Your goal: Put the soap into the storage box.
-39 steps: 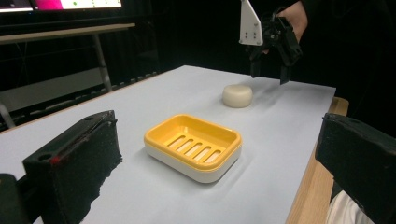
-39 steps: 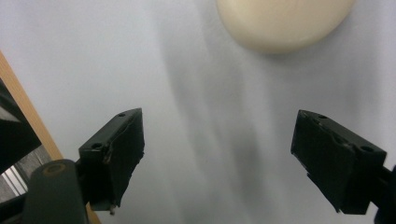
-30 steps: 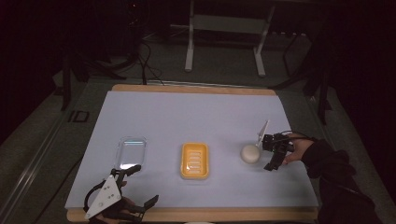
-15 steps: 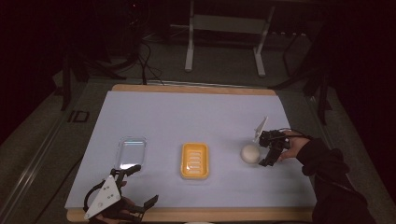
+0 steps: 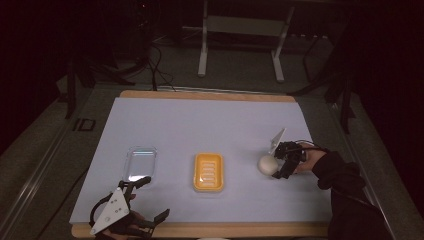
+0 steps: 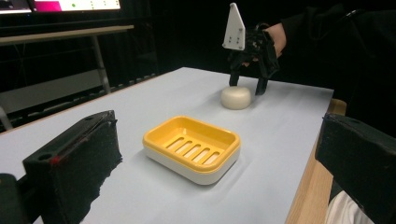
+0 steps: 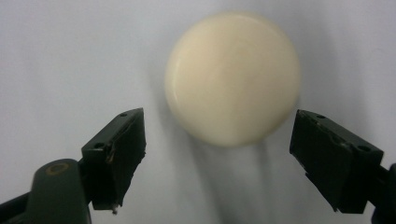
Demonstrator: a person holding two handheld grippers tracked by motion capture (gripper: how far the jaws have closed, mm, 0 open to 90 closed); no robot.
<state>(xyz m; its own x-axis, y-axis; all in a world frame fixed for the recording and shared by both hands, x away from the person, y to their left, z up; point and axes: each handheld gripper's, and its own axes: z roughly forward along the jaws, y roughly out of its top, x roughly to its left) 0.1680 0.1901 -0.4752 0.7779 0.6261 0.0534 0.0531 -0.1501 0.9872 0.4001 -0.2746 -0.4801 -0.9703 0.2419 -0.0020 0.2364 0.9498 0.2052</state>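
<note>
One round soap (image 7: 232,77) lies just beyond the right tool (image 7: 219,161).

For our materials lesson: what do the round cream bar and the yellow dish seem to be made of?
Round bar: probably soap, by its matte, waxy cream surface and soft rounded edge. Yellow dish: likely moulded plastic, glossy, with drain slots and a white base.

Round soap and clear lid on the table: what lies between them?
In the high view, the yellow soap dish sits between the round soap and the clear lid, apart from both on the table.
</note>
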